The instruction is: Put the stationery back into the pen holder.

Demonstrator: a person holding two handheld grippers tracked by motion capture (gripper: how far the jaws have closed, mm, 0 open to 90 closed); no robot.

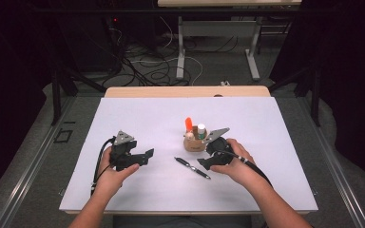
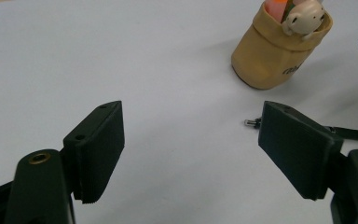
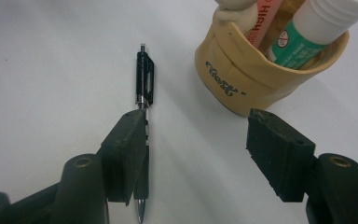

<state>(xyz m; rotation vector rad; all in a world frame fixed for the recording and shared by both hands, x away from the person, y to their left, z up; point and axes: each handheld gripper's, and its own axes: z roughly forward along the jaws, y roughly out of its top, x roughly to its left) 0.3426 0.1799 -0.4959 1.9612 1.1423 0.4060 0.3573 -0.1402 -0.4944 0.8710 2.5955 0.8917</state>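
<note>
Because it lies flat on the white surface [image 1: 138, 118] just in front of the right gripper [image 3: 193, 154], the slim black ballpoint pen with a metal clip [image 3: 143, 93] looks to be the thing in hand; it is probably light, stiff and smooth enough to roll or slip, so a hold across the barrel near its middle, below the clip, seems safest. The right gripper's jaws stand partly open and grip nothing, the left-hand one in its own view hanging over the pen's lower barrel. Just beside the pen stands a tan, soft-looking cup-shaped holder [image 3: 242, 74] with an orange highlighter, a white-capped green tube and a small pale figure in it. The left gripper [image 2: 191, 149], well apart, is open and empty. The pen's lower end is partly covered by that jaw, and the holder's lettering is too broken to read.
</note>
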